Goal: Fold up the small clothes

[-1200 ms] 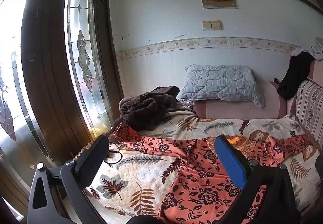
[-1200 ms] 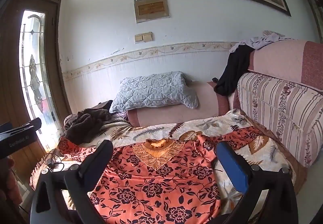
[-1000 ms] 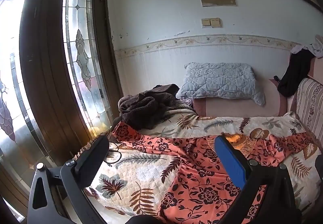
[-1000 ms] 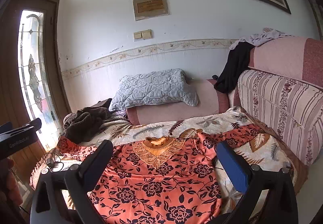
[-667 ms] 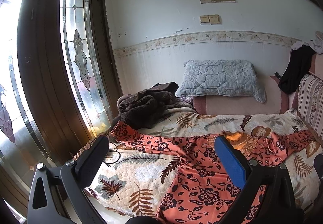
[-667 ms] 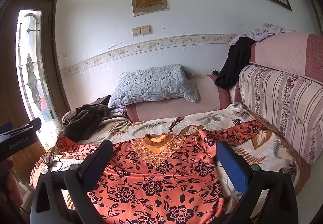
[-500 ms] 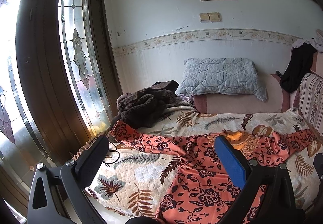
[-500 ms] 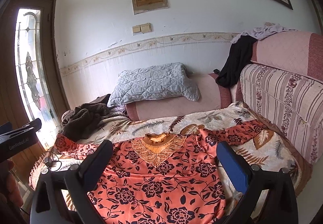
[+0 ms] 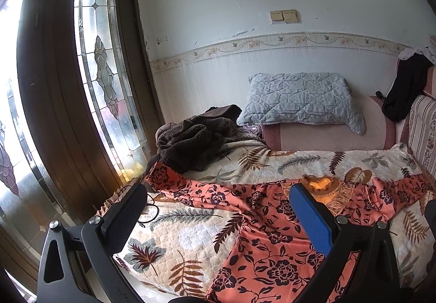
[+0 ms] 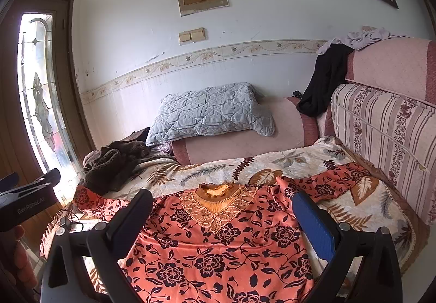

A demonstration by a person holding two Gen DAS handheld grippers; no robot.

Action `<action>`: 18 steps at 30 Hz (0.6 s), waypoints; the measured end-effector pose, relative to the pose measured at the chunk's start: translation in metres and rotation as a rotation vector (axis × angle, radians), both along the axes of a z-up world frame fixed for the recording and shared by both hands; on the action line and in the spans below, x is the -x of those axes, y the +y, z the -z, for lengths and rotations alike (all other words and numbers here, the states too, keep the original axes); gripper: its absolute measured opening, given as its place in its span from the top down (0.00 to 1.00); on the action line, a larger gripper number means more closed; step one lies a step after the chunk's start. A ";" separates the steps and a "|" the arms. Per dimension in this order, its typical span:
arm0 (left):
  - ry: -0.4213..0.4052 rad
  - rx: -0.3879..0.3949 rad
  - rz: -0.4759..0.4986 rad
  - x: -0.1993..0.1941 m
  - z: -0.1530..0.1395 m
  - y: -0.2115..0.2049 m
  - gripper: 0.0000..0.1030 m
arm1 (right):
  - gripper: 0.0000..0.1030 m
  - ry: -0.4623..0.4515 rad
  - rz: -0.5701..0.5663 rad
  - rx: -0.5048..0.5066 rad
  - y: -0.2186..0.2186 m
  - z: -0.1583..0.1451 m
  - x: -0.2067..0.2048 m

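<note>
I see the floral blouse (image 10: 218, 243) lying flat, sleeves spread sideways; my left gripper (image 9: 218, 224) nears its left sleeve, my right gripper (image 10: 220, 224) its body, both gaping empty.

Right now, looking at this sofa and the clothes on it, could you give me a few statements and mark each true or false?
1. The orange flowered top lies spread flat, sleeves out. True.
2. The left tool is clamped on a sleeve. False: it is open, holding nothing.
3. A grey pillow rests on the sofa arm. True.
4. The brown fleece is neatly folded. False: it lies in a heap.
5. The right tool is open. True.
</note>
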State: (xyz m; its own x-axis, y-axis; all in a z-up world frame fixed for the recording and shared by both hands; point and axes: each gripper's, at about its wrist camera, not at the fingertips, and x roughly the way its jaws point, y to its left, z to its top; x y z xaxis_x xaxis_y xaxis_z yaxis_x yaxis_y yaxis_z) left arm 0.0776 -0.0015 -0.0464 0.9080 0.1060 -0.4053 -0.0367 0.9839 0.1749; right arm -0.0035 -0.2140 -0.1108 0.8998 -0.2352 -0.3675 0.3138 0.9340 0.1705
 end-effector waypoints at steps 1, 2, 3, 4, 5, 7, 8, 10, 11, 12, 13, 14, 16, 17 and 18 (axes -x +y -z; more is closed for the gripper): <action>0.000 -0.001 0.001 0.000 0.000 -0.001 0.00 | 0.00 0.003 0.002 0.005 0.000 0.000 0.000; 0.000 -0.003 0.001 0.000 0.000 -0.001 0.00 | 0.00 0.007 0.005 0.009 0.000 0.000 0.000; 0.000 -0.002 0.002 -0.001 0.000 -0.001 0.00 | 0.00 0.014 0.006 0.010 0.000 0.001 0.000; 0.001 -0.002 0.003 -0.001 0.000 -0.002 0.00 | 0.00 0.021 0.007 0.012 0.000 0.001 0.000; 0.003 -0.003 0.004 -0.001 0.001 -0.002 0.00 | 0.00 0.030 0.008 0.020 -0.001 0.002 0.000; 0.006 -0.004 0.004 -0.002 0.003 -0.003 0.00 | 0.00 0.033 0.009 0.020 -0.002 0.003 0.000; 0.009 -0.005 0.004 -0.003 0.004 -0.003 0.00 | 0.00 0.037 0.009 0.022 -0.003 0.004 -0.001; 0.022 -0.008 0.007 -0.008 0.009 -0.005 0.00 | 0.00 0.040 0.008 0.016 -0.005 0.006 -0.003; 0.032 -0.007 0.010 -0.011 0.013 -0.005 0.00 | 0.00 0.030 0.005 -0.007 -0.007 0.008 -0.005; 0.045 -0.008 0.013 -0.017 0.018 -0.008 0.00 | 0.00 0.044 0.006 -0.009 -0.011 0.011 -0.007; 0.059 -0.010 0.017 -0.023 0.024 -0.010 0.00 | 0.00 0.049 0.006 -0.026 -0.016 0.015 -0.010; 0.077 -0.010 0.027 -0.031 0.032 -0.014 0.00 | 0.00 0.056 0.005 -0.042 -0.024 0.020 -0.014; 0.163 -0.004 0.056 -0.057 0.059 -0.022 0.00 | 0.00 0.069 -0.004 -0.107 -0.046 0.035 -0.025; 0.215 -0.003 0.069 -0.070 0.077 -0.026 0.00 | 0.00 0.076 -0.008 -0.157 -0.063 0.046 -0.032; 0.282 0.000 0.090 -0.087 0.099 -0.031 0.00 | 0.00 0.088 -0.012 -0.213 -0.084 0.059 -0.041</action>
